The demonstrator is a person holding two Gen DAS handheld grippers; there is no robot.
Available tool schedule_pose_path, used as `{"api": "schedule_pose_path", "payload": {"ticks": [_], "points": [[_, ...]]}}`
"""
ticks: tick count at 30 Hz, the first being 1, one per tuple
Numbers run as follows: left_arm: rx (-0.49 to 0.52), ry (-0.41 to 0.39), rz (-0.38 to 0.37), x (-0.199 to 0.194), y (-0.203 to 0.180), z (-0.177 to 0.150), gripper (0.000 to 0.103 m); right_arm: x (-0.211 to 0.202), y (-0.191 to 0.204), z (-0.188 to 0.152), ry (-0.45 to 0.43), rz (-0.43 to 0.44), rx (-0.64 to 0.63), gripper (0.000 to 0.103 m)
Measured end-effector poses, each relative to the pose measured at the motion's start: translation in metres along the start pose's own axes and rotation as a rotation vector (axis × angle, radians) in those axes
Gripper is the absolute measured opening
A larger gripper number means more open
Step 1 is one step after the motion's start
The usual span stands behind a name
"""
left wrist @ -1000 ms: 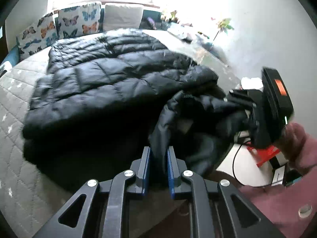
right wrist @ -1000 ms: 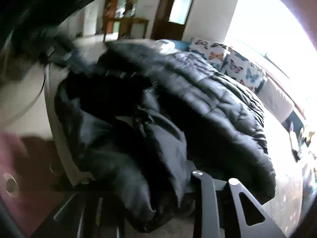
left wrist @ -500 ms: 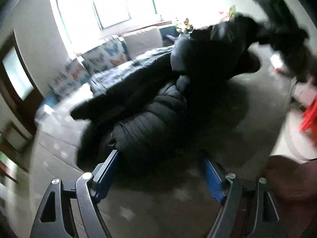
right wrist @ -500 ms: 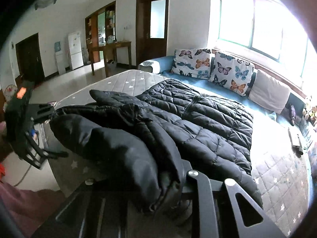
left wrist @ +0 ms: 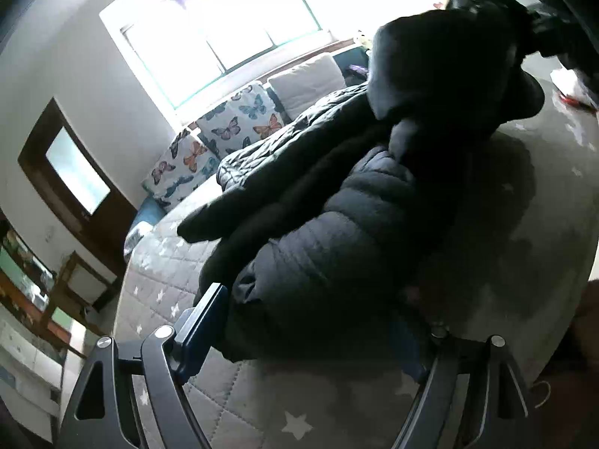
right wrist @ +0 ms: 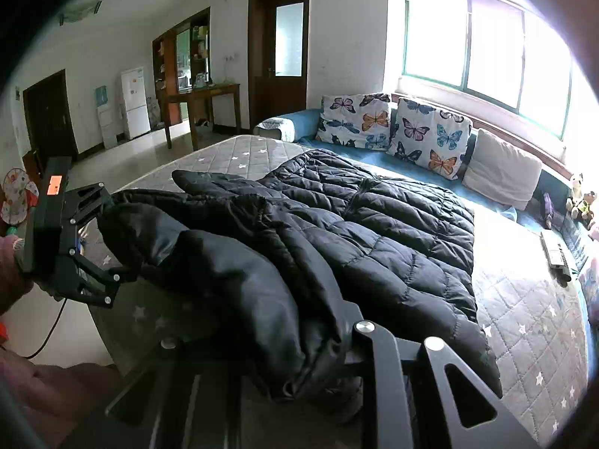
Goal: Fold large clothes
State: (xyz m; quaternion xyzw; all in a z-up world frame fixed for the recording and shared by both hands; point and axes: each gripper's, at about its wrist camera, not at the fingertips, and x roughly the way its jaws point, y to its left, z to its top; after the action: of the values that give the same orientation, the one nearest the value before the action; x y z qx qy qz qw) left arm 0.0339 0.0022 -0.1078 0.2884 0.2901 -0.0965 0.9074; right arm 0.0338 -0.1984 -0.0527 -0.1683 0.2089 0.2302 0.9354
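Jacket [right wrist: 374, 232]: one, black, on mattress [right wrist: 531, 314]. Right gripper [right wrist: 299, 366] clenched on sleeve; left gripper [left wrist: 310, 329] released, jaws wide.

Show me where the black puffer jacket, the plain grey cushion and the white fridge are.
black puffer jacket [right wrist: 393, 232]: right wrist view, on its quilted back panel.
plain grey cushion [right wrist: 501, 170]: right wrist view, on its front face.
white fridge [right wrist: 134, 101]: right wrist view, on its door.

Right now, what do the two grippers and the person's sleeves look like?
Both grippers are black metal linkages with silver rivets. The left gripper has blue pads on its jaws; seen from the right wrist camera, its body carries an orange label and a thin black cable trails below. The right gripper shows triangular cutouts. The sleeve is pink.
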Motion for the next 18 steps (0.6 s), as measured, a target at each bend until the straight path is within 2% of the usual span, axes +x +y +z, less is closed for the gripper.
{"api": "schedule_pose_path", "payload": {"ticks": [2, 4, 7, 13, 16, 18], "points": [[0.037, -0.017, -0.009, 0.004, -0.005, 0.001, 0.083, -0.001, 0.002, -0.001, -0.001, -0.005, -0.001, 0.024], [0.070, -0.034, -0.017, 0.011, -0.012, 0.004, 0.060, -0.003, 0.005, -0.004, -0.003, -0.014, -0.006, 0.024], [0.073, -0.062, -0.019, 0.008, -0.015, 0.002, 0.045, -0.007, 0.008, -0.008, -0.013, -0.023, -0.005, 0.022], [0.015, -0.092, -0.031, -0.020, -0.023, -0.010, 0.040, -0.030, 0.025, -0.026, -0.045, -0.037, -0.016, 0.019], [-0.012, -0.093, -0.064, -0.043, -0.030, -0.019, 0.040, -0.048, 0.038, -0.032, -0.045, -0.037, -0.045, 0.019], [-0.040, -0.087, -0.116, -0.064, -0.033, -0.029, 0.040, -0.061, 0.046, -0.036, -0.037, -0.029, -0.065, 0.019]]}}
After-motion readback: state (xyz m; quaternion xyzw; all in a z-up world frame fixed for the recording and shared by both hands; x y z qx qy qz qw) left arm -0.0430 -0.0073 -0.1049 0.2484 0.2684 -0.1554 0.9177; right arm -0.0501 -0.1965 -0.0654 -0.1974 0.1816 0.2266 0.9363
